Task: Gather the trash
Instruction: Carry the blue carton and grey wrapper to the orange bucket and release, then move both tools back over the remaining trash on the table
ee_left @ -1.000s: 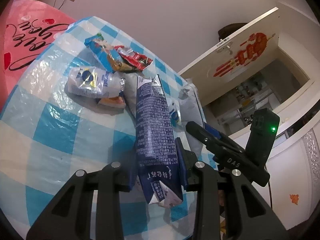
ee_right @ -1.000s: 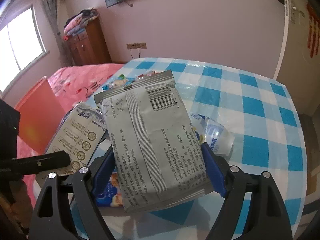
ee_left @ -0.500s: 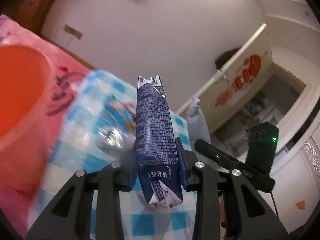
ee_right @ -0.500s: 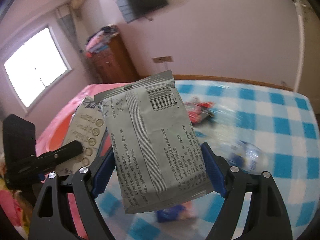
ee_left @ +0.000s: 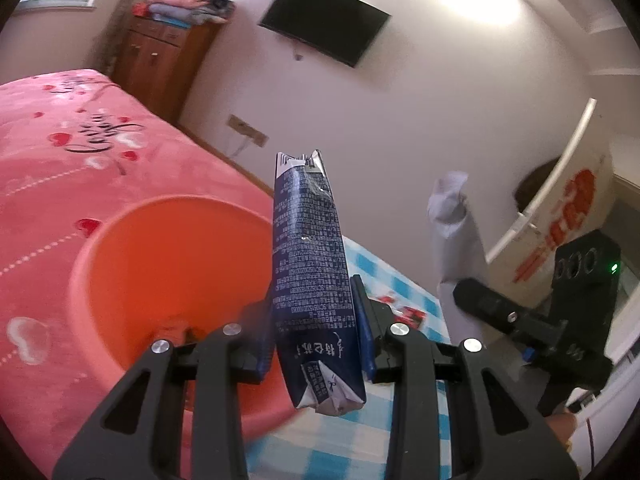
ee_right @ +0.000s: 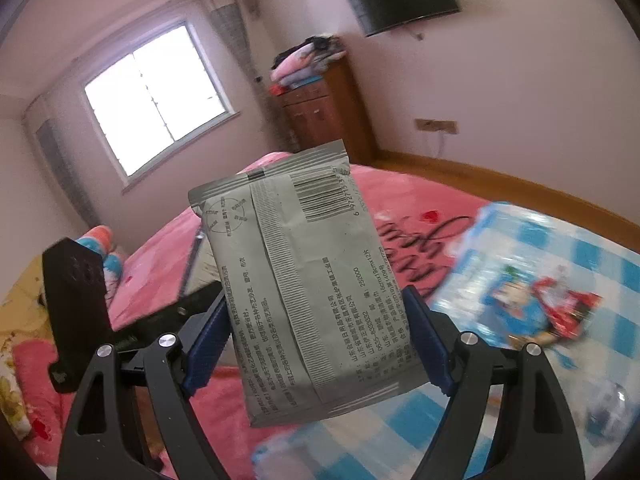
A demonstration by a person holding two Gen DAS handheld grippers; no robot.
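My left gripper (ee_left: 316, 340) is shut on a dark blue milk carton (ee_left: 310, 264), held upright just right of an orange plastic bin (ee_left: 160, 280). My right gripper (ee_right: 316, 344) is shut on a flat grey wipes packet (ee_right: 304, 288) with a barcode, held in the air over the table's left edge. That packet also shows edge-on in the left wrist view (ee_left: 456, 240), with the right gripper's body beside it. Blue and red snack wrappers (ee_right: 540, 300) lie blurred on the blue checked table (ee_right: 600, 264).
A pink bed (ee_left: 60, 152) with heart prints lies behind the bin. A wooden cabinet (ee_left: 160, 64) with folded clothes, a wall TV (ee_left: 324, 20) and a window (ee_right: 160, 96) stand beyond. A crumpled clear wrapper (ee_right: 608, 404) lies at the table's right.
Both grippers have lifted off the table and swung left toward the bed, each still holding its item. The orange bin has come into the left wrist view, close under the carton.
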